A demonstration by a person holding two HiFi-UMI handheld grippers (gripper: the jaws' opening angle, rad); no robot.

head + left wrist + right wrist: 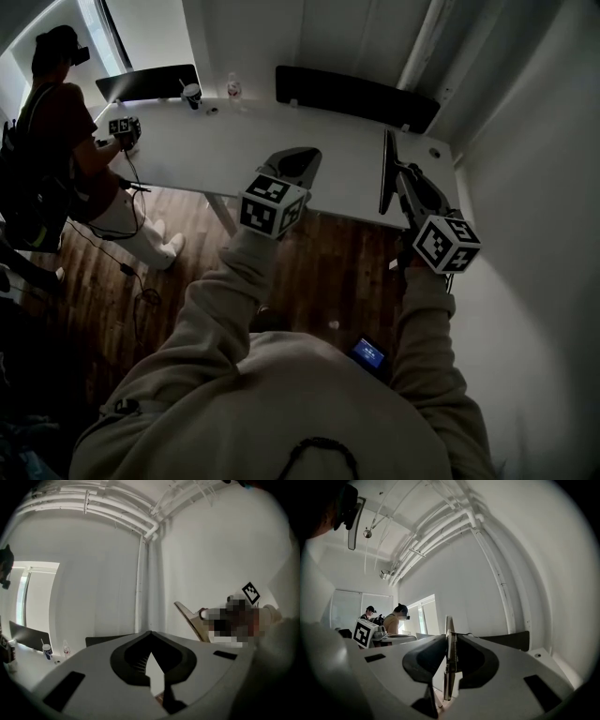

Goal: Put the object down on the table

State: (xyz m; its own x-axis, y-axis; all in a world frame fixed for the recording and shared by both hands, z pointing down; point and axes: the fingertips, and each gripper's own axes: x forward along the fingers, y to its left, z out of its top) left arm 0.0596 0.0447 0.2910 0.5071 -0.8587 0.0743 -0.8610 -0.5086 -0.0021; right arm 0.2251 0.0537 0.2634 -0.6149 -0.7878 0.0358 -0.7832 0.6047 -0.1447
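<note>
A thin flat board [386,173] stands on edge above the right part of the white table [206,150]. My right gripper [405,183] is shut on it from the near side. In the right gripper view the board [449,667] runs edge-on between the dark jaws of that gripper [449,637]. The left gripper view shows the same board [190,619] as a tan slanted strip at the right. My left gripper [298,161] hovers over the table's front edge near the middle. Its jaws meet at the tips with nothing between them [150,637].
Another person [56,141] stands at the table's left end and holds a marker-cube gripper [124,128]. A cup [191,94] and a small bottle [233,87] sit at the far edge. Two dark panels [356,97] stand behind the table. A white wall [534,187] is close on the right.
</note>
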